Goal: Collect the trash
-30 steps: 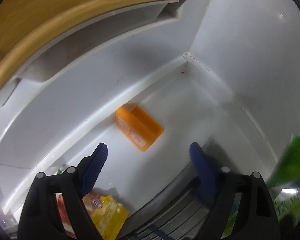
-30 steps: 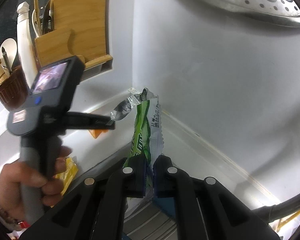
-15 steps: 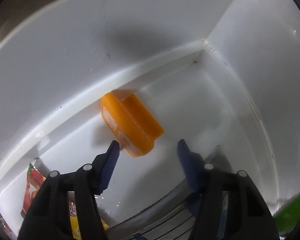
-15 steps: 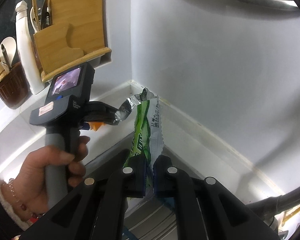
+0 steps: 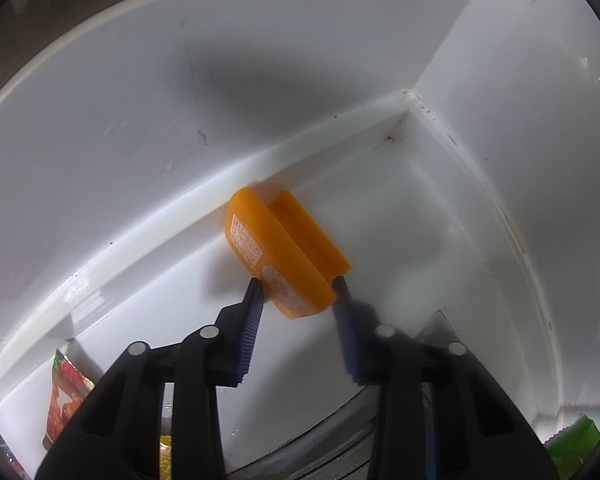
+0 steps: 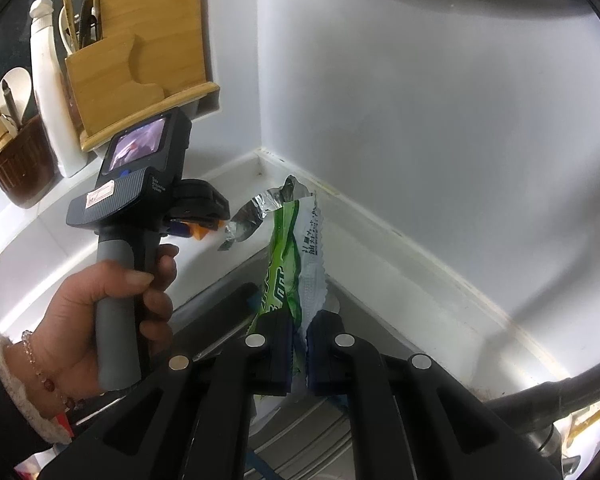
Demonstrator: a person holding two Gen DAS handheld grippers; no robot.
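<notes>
My green wrapper [image 6: 286,276] and the orange packet [image 5: 284,256] carry print too small to read.

The left claw [image 5: 298,280] points down at a white worktop [image 5: 380,208] in a corner where two white walls meet; its jaws are closing with an orange plastic container [image 5: 284,252] between them; the blue ribbed fingertips [image 5: 255,294] sit at the container's near end, one on each side, seemingly at its faces, though firm pressure cannot be told; the container lies on its side, its far end against the ledge at the foot of the back wall, a printed label on its left face; a red snack wrapper [image 5: 62,396] lies at the lower left, well apart; a green wrapper [image 5: 572,446] shows at the lower right edge.
</notes>
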